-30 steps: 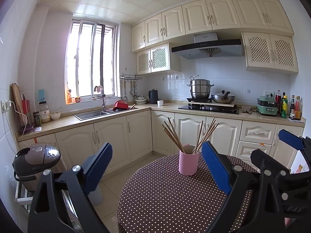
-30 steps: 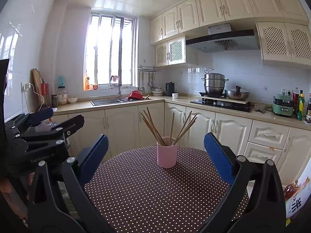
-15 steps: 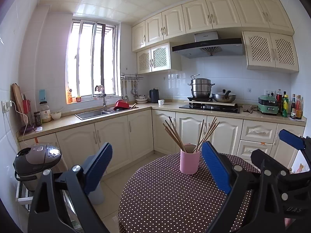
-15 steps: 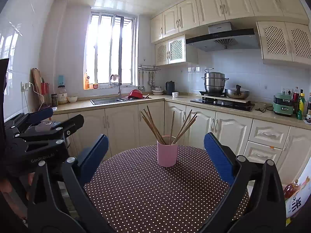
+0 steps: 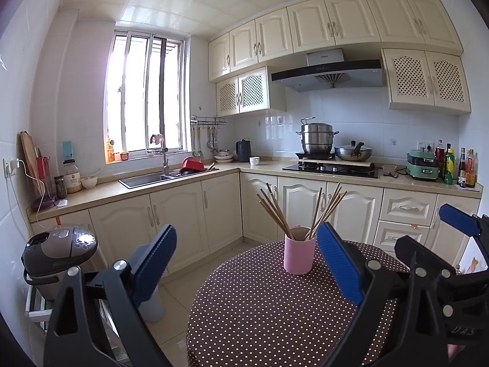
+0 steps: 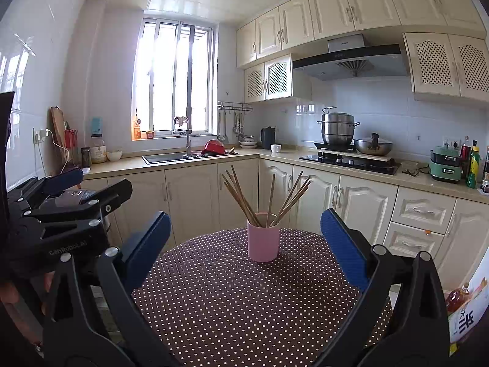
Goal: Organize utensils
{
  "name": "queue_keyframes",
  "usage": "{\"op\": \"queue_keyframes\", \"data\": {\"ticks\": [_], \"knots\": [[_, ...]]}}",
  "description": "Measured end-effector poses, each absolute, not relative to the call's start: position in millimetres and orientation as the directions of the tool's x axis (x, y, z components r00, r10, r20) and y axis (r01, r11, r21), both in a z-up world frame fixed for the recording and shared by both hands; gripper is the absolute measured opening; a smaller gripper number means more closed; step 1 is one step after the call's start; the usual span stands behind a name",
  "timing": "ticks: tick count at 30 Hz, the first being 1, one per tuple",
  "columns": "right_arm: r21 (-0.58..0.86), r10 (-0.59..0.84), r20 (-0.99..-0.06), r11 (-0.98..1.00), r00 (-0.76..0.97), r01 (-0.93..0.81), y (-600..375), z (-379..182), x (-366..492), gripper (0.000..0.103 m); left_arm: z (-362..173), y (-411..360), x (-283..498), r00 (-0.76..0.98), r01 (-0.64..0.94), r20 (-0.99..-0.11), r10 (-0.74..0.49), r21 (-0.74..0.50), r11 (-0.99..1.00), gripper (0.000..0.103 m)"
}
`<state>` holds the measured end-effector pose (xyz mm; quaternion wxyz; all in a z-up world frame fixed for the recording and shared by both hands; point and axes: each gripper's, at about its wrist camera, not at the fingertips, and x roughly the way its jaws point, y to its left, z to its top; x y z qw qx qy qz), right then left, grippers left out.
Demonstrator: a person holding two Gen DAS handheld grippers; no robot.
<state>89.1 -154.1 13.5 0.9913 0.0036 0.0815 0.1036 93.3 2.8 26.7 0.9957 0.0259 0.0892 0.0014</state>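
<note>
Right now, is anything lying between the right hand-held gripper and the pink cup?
Nothing: in the right wrist view, only bare polka-dot tablecloth lies between the open right hand-held gripper and the pink cup of chopsticks.

A round table (image 6: 244, 305) covered with a dark brown, white-dotted cloth carries one thing, a pink cup (image 6: 263, 237) standing upright toward its far side, with wooden chopsticks (image 6: 241, 197) fanning out of its mouth, and the cloth around it lies bare.
</note>
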Motion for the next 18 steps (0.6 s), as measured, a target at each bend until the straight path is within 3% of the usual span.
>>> {"op": "queue_keyframes", "data": {"ticks": [18], "knots": [[0.022, 0.205, -0.160, 0.979, 0.966, -0.204, -153.6, 14.2, 89.2, 0.097, 26.7, 0.3, 93.0, 0.984, 0.004, -0.179, 0.006, 0.054, 0.999, 0.092]]}}
